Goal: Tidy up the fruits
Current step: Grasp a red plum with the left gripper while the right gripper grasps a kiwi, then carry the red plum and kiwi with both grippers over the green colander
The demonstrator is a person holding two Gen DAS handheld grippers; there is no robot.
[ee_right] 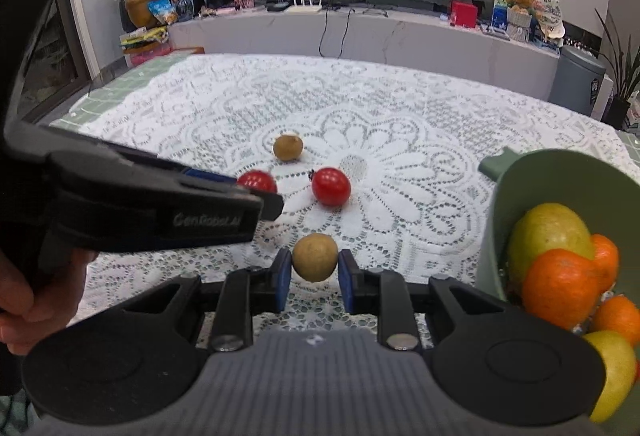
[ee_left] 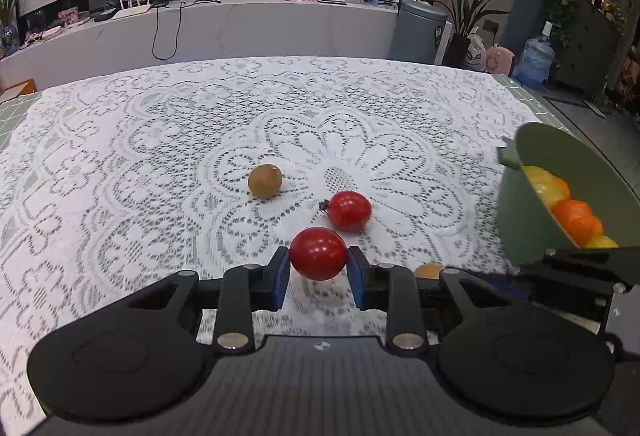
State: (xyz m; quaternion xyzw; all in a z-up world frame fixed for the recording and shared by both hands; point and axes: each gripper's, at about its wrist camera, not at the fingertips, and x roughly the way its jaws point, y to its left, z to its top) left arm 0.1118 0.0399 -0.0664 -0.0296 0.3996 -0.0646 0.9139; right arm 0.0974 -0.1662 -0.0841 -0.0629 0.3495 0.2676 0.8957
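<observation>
Glossy red tomato (ee_left: pixel 318 254); white lace tablecloth (ee_left: pixel 160 139)

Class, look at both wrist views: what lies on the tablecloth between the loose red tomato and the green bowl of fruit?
Nothing: from the loose red tomato to the green bowl only bare lace tablecloth shows, clearest in the right wrist view.

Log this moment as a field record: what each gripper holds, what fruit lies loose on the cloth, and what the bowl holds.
left gripper: shut on a red tomato
right gripper: shut on a brown fruit
loose on lace tablecloth: second red tomato, second brown fruit, apart from each other
green bowl: to the right, holds oranges and yellow-green fruits
task state: four small fruits not yet in the bowl
</observation>
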